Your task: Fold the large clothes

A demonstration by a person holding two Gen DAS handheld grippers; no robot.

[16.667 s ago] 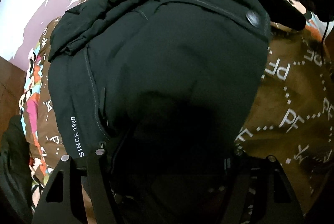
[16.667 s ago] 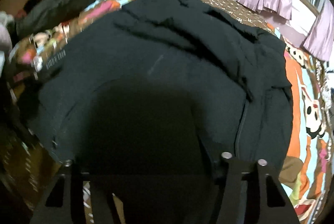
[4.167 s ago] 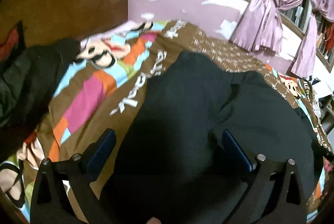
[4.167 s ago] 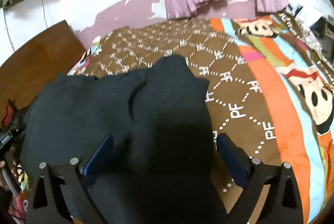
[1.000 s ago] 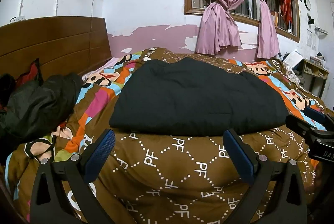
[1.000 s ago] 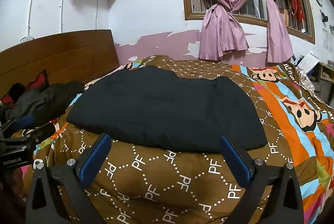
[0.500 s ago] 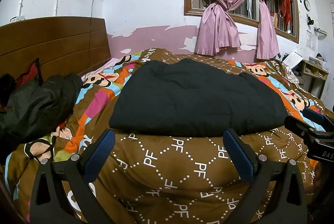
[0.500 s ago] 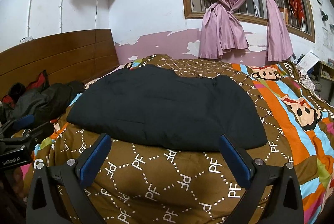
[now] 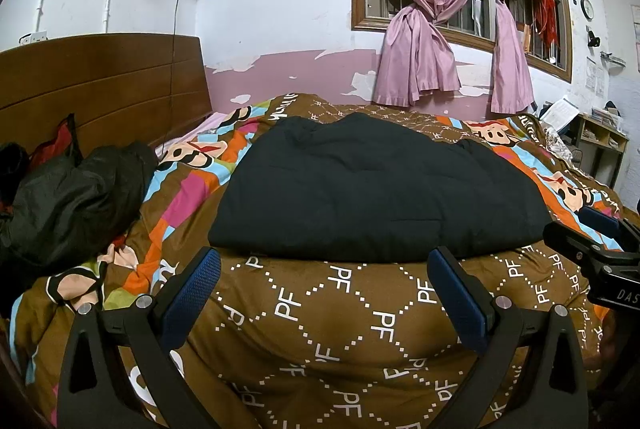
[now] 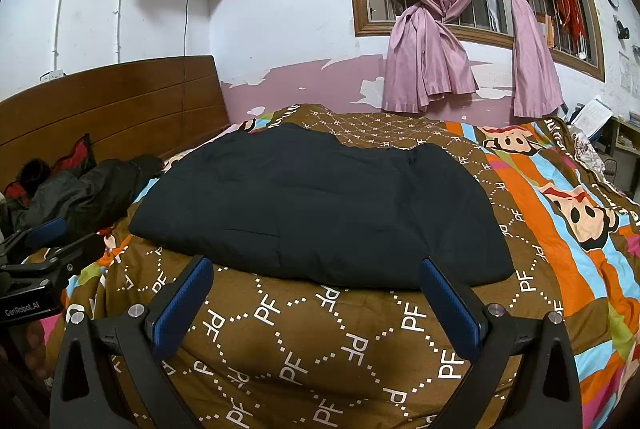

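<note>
A large black padded jacket lies folded flat in a broad block on the brown patterned bedspread. My left gripper is open and held back from the jacket's near edge, empty. My right gripper is also open and empty, just short of that same edge. The right gripper shows at the right edge of the left wrist view. The left gripper appears at the left edge of the right wrist view.
A heap of dark clothes lies at the left by the wooden headboard. Pink curtains hang at the window behind the bed. A shelf with papers stands at the far right.
Over the last second both grippers stay nearly still, open, facing the folded jacket. Several seconds ago they were close over the jacket; they have since drawn back from it.
</note>
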